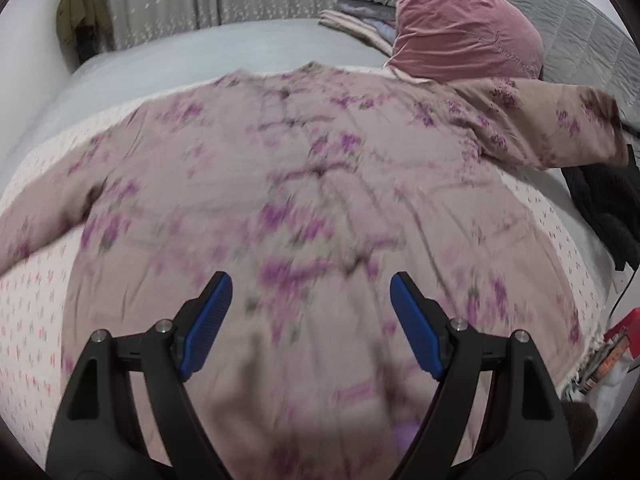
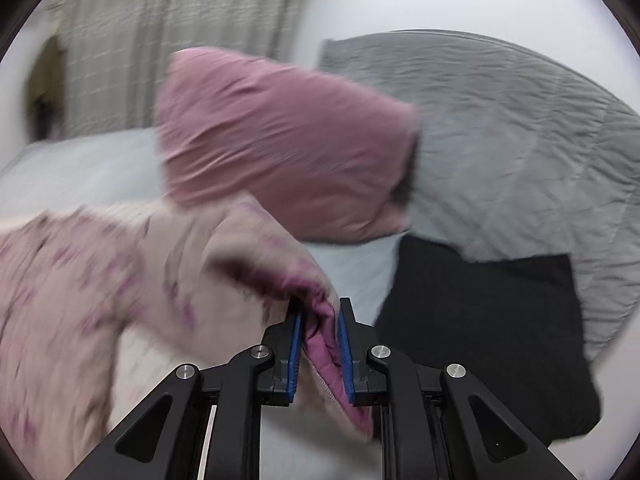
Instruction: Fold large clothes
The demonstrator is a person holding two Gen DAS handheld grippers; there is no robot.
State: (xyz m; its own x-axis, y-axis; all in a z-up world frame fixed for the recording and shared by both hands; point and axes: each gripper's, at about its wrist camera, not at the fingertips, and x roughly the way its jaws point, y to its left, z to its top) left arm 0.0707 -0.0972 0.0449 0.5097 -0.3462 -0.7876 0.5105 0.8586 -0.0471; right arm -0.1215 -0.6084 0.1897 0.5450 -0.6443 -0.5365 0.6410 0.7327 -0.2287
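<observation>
while one claw [image 2: 319, 320] grips, one jacket [image 1: 304, 184] lies.

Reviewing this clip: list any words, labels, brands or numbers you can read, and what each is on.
Nothing can be read.
Pink pillow: a stitched script line, too small and blurred to make out.
Floral jacket: only a flower print, no text.
Red item at the bed's edge: too blurred to tell.
</observation>
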